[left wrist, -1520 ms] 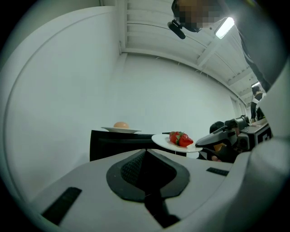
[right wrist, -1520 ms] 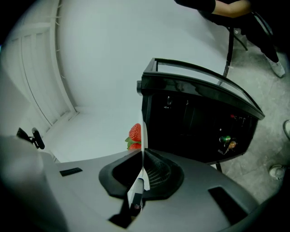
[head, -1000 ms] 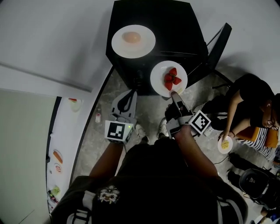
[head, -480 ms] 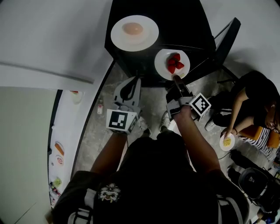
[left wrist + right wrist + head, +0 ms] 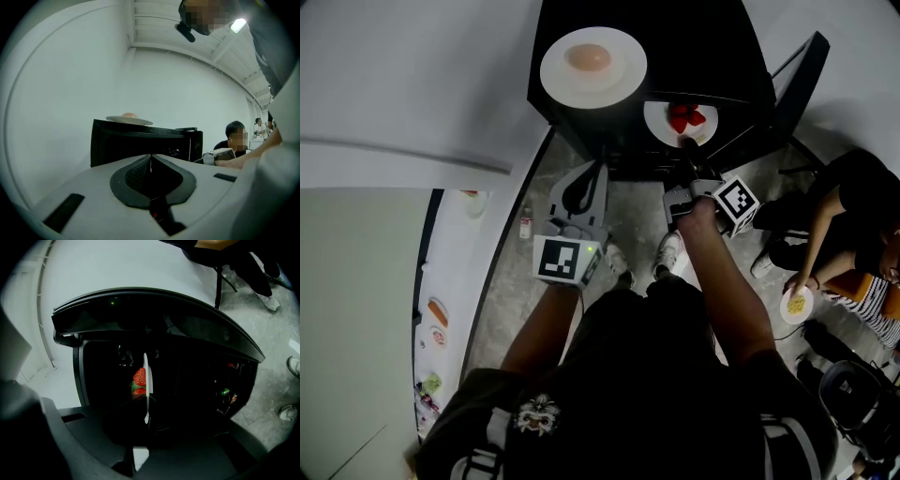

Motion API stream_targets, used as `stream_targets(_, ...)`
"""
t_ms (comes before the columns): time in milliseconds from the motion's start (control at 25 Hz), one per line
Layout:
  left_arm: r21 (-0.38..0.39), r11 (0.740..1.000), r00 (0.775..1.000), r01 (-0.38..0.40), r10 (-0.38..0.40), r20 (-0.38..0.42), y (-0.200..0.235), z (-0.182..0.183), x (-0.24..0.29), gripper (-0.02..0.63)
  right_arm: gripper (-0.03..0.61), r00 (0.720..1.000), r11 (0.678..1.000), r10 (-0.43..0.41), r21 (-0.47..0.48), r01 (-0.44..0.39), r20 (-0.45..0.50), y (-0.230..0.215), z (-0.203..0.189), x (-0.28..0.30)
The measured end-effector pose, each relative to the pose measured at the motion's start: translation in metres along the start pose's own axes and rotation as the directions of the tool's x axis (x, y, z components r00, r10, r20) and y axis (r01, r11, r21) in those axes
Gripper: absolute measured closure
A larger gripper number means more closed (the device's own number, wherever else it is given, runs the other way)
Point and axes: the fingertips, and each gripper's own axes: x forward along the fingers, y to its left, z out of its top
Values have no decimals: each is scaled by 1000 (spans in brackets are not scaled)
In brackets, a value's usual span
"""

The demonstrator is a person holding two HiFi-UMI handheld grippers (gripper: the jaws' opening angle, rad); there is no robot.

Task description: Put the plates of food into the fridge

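Since the earlier frame the strawberry plate (image 5: 660,120) is being carried up-frame into the fridge (image 5: 703,56) at upper centre, pinched at its rim by the right gripper (image 5: 686,146). Stiff, slick and breakable, it is judged best gripped there. The left gripper (image 5: 579,197) is being held pressed together, empty. Three plates are being counted: second plate (image 5: 623,73) atop the fridge, third plate (image 5: 786,310) at lower right.

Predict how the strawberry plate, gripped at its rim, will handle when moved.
The plate looks rigid, so it should not flex but might chip. Held by one edge only in the right gripper, it may droop. The loose strawberries could roll off if it tilts.
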Motion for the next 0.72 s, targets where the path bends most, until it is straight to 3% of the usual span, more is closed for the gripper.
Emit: stream_targets(720,-16,1000,1000,-19,18,-15,9,-8,-3,592,545,998,1000,-24,21,23,57,-2,15,35)
